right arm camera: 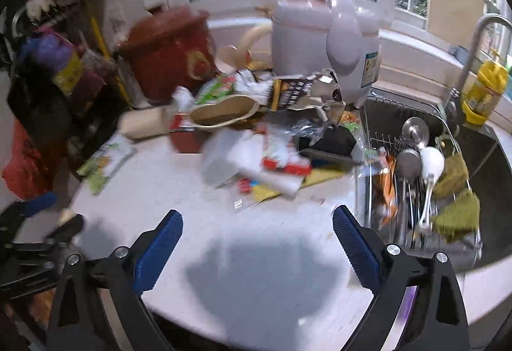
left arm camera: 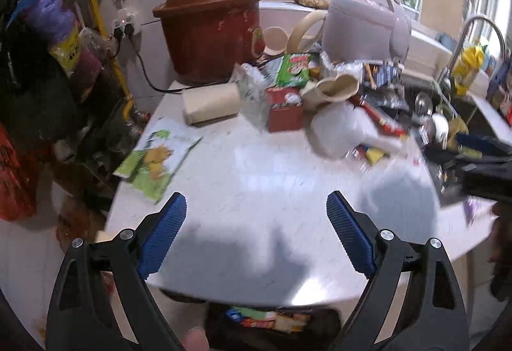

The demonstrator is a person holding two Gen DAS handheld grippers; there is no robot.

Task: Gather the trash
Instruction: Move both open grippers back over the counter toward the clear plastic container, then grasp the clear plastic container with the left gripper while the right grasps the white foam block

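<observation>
Both claws spread wide, nothing between the blue pads: left gripper point(left arm camera: 256, 232) and right gripper point(right arm camera: 257, 247) hovering above the bare near part of the white marble-look countertop point(left arm camera: 256, 165).

Trash heaped at the far side of that countertop, before the brown clay pot with lid point(left arm camera: 209, 27) and the pale lilac rice cooker point(left arm camera: 364, 24): crinkled green snack wrapper point(left arm camera: 292, 69), small red cardboard box point(left arm camera: 284, 109), flat green-and-yellow printed packet point(left arm camera: 150, 163) lying apart near the left edge.

Probably light, thin, crushable, slippery film; best pinched at a raised fold or corner. Box stiffer, graspable across 2 walls.

Only in the left view: dark bin holding wrappers point(left arm camera: 272, 319) below the counter edge. Only in the right view: steel wire dish rack with ladles point(right arm camera: 412, 159) in the sink, orange wrapper point(right arm camera: 388, 187) caught there.
</observation>
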